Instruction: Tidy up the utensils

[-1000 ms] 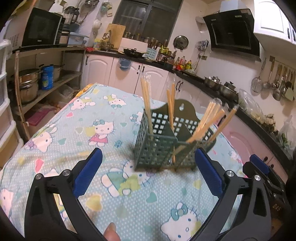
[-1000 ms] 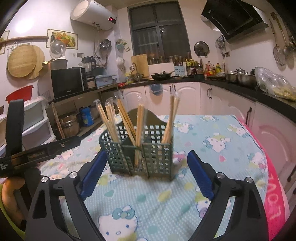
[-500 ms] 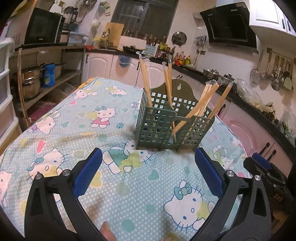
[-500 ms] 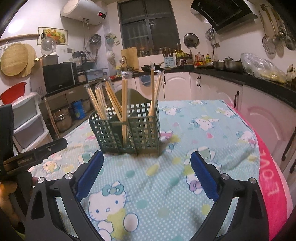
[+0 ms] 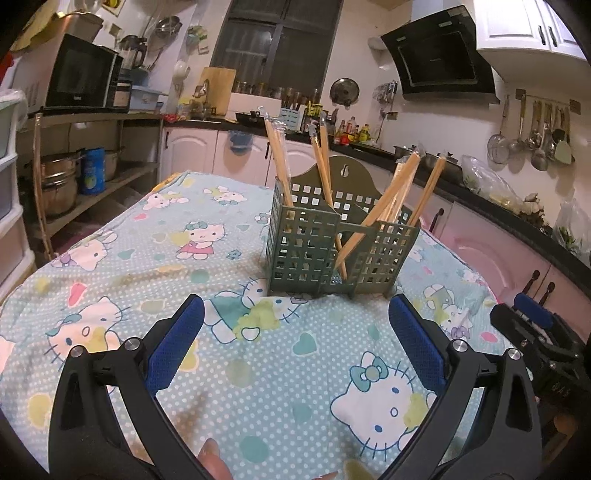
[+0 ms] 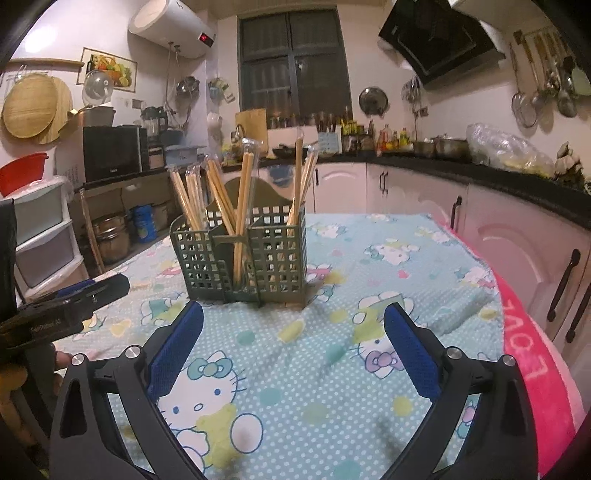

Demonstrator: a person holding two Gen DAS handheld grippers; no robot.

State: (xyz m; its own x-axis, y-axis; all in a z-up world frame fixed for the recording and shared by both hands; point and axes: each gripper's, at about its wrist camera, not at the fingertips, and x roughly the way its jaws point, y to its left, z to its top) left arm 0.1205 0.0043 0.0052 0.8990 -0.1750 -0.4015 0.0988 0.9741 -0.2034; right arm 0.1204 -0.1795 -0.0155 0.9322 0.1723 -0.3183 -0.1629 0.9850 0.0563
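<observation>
Backed away from green chopstick caddy (image 5: 338,243) since 1 s ago. Left tool (image 5: 295,339), right tool (image 6: 293,341): spread wide, empty. Chopsticks (image 6: 240,188) upright across compartments, apparently sorted.

Ahead of the gripper, a dark window (image 6: 293,61) sits in the far wall above a black counter (image 6: 480,170) and white cabinets (image 6: 406,192). Up to the right hangs a black range hood (image 5: 443,66); up to the left, a white water heater (image 6: 171,27). To the left, a microwave (image 5: 83,75) tops open shelving. Warm indoor light fills the kitchen.
</observation>
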